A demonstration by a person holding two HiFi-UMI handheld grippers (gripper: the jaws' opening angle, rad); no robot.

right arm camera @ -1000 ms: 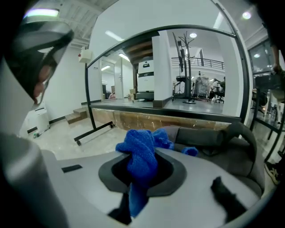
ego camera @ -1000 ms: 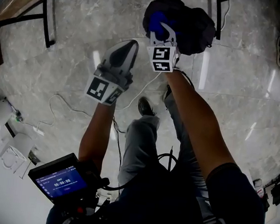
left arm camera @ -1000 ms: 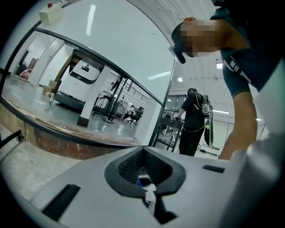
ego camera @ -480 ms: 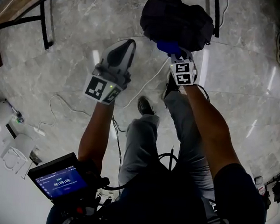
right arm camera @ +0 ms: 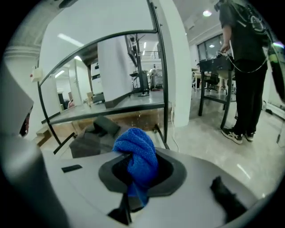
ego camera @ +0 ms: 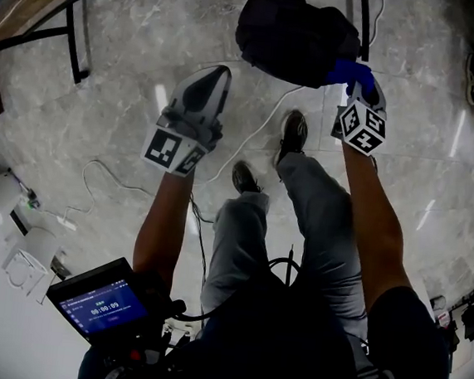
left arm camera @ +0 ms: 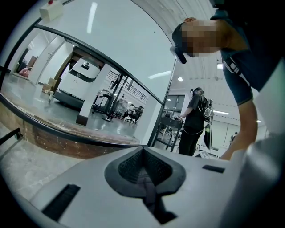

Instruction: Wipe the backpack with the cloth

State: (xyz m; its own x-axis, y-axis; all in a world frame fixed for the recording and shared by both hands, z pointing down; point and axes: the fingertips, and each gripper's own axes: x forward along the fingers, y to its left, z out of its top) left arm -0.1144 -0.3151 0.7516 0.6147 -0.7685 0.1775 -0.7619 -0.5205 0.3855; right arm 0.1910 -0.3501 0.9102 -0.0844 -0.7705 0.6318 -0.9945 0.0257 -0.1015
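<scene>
The left gripper (ego camera: pixel 212 80) hangs idle, jaws together and empty. The right gripper (ego camera: pixel 357 81) pinches the blue cloth (ego camera: pixel 347 70) at the edge of the backpack (ego camera: pixel 290 31) on the floor (ego camera: pixel 134 41). Wiping seems under way, but how much is left I cannot tell.

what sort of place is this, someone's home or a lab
Likely a lab or workshop hall, not a home: polished stone floor, black-framed glass partitions, and another person standing at a metal workbench.
</scene>
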